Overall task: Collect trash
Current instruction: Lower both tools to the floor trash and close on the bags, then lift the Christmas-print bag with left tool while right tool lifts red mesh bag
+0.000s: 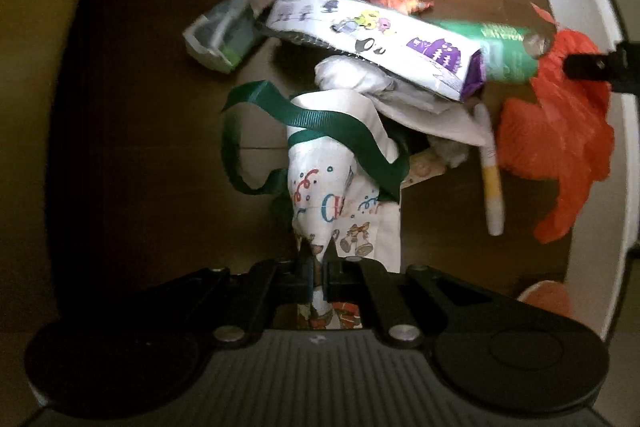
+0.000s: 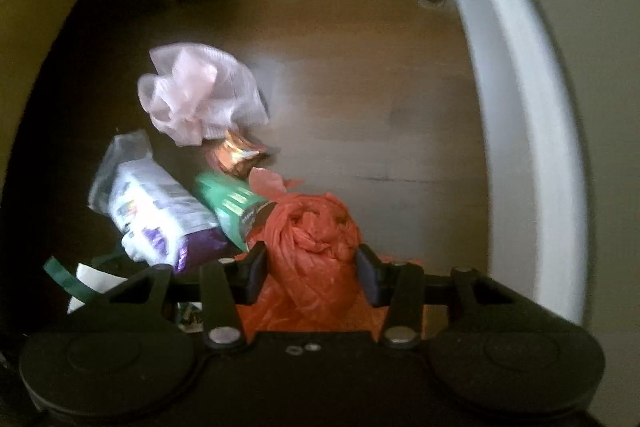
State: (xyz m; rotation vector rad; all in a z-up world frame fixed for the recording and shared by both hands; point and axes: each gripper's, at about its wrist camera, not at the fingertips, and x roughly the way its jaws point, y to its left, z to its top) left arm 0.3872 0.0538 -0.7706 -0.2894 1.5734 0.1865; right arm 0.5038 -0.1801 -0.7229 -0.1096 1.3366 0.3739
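Left gripper (image 1: 319, 259) pinched narrow on printed wrapping paper (image 1: 344, 163), long axis toward twelve o'clock, green ribbon (image 1: 320, 123) draped across. Right gripper (image 2: 310, 267) part-closed around orange plastic bag (image 2: 312, 239), bundle touching both pads at twelve o'clock. Each piece nearest its own hand; other trash at ten o'clock.

Left claw (image 1: 319, 259) clamping printed wrapping paper (image 1: 344, 171)

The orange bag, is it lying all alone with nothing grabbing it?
No, the right hand-held gripper has its two fingers squeezed on both sides of the crumpled orange bag.
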